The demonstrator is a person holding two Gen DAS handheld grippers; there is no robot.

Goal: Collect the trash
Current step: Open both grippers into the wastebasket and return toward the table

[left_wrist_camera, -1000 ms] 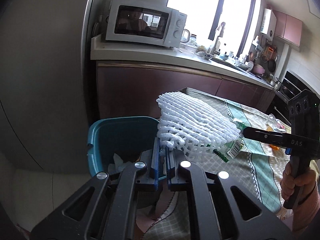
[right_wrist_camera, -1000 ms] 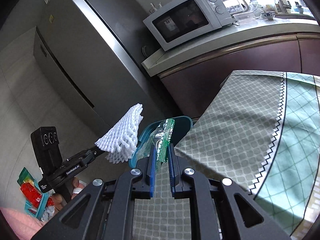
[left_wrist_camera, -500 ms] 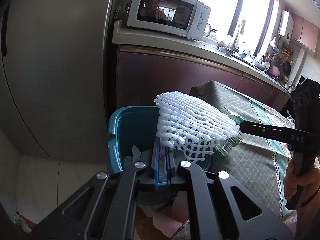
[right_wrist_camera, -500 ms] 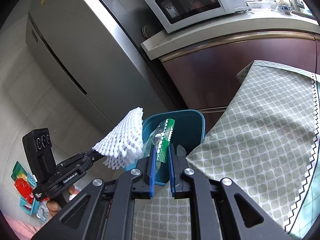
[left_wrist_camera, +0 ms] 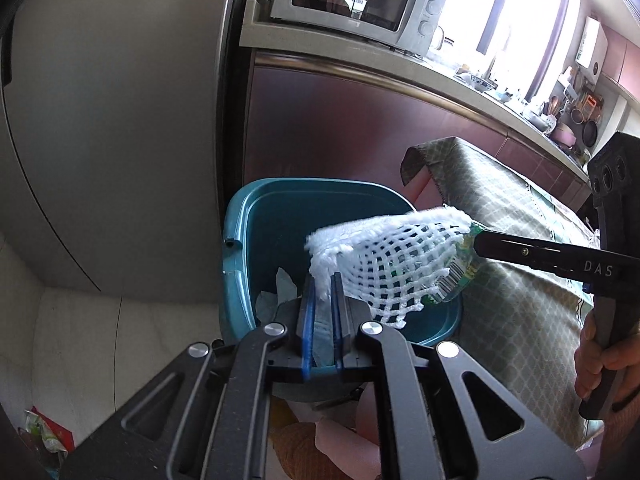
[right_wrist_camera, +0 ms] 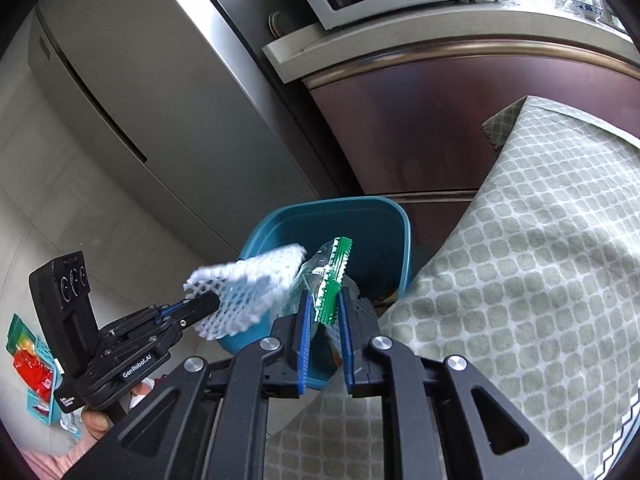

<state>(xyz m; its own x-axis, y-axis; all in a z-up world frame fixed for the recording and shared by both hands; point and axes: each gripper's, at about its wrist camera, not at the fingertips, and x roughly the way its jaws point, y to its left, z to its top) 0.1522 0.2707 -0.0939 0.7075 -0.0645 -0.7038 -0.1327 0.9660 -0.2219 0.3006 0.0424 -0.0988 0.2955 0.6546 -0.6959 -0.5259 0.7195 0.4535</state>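
A teal trash bin (left_wrist_camera: 256,216) stands on the floor beside the table; it also shows in the right wrist view (right_wrist_camera: 360,220), with paper scraps inside. My left gripper (left_wrist_camera: 322,280) holds a white foam fruit net (left_wrist_camera: 384,264) by its edge over the bin, with its jaws slightly apart; the net looks blurred. My right gripper (right_wrist_camera: 324,304) has its jaws a little apart around a green and clear plastic wrapper (right_wrist_camera: 334,276) over the bin's rim. The net (right_wrist_camera: 248,292) hangs just left of the wrapper. The wrapper (left_wrist_camera: 460,276) shows behind the net.
A table with a green patterned cloth (right_wrist_camera: 520,280) stands right of the bin. A grey fridge (left_wrist_camera: 100,120) stands to its left. A counter with a microwave (left_wrist_camera: 352,4) is behind. Colourful packets (right_wrist_camera: 30,364) lie on the floor.
Both grippers moved over the bin. The net tipped down flat and now looks blurred. Both pairs of jaws have parted slightly.
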